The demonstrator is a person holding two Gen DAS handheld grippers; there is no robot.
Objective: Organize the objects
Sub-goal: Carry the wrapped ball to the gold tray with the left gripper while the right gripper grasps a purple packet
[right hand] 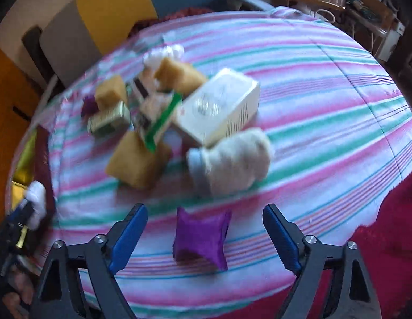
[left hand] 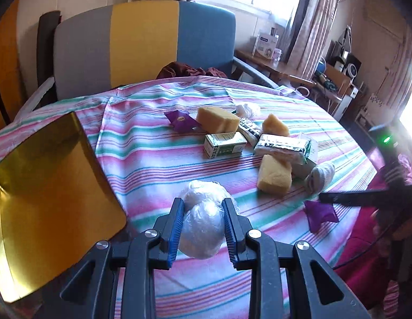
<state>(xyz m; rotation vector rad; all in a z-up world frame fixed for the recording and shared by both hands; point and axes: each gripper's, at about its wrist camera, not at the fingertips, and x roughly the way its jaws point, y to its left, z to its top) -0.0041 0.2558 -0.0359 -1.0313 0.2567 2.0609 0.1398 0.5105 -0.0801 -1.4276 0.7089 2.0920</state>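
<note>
1. At 9 o'clock in the left wrist view sits the gold tray (left hand: 54, 186) on the striped cloth (left hand: 152, 159).
2. At 6 o'clock the left gripper (left hand: 203, 226) is squeezed tight on a white wrapped ball (left hand: 203, 220).
3. At 3 o'clock is the pile: sponges (left hand: 275, 175), a green box (left hand: 224, 145), a foil pack (left hand: 283, 145).
4. At 6 o'clock in the right wrist view, the right gripper (right hand: 206, 236) is wide apart around a purple pouch (right hand: 202, 236), not touching it.
5. The slippery wrap could let the ball pop out before it gets to the tray.
6. The blurry right view could mean a missed grab.
7. Only the right view shows the big white box (right hand: 221, 106); only the left shows the tray well.
</note>
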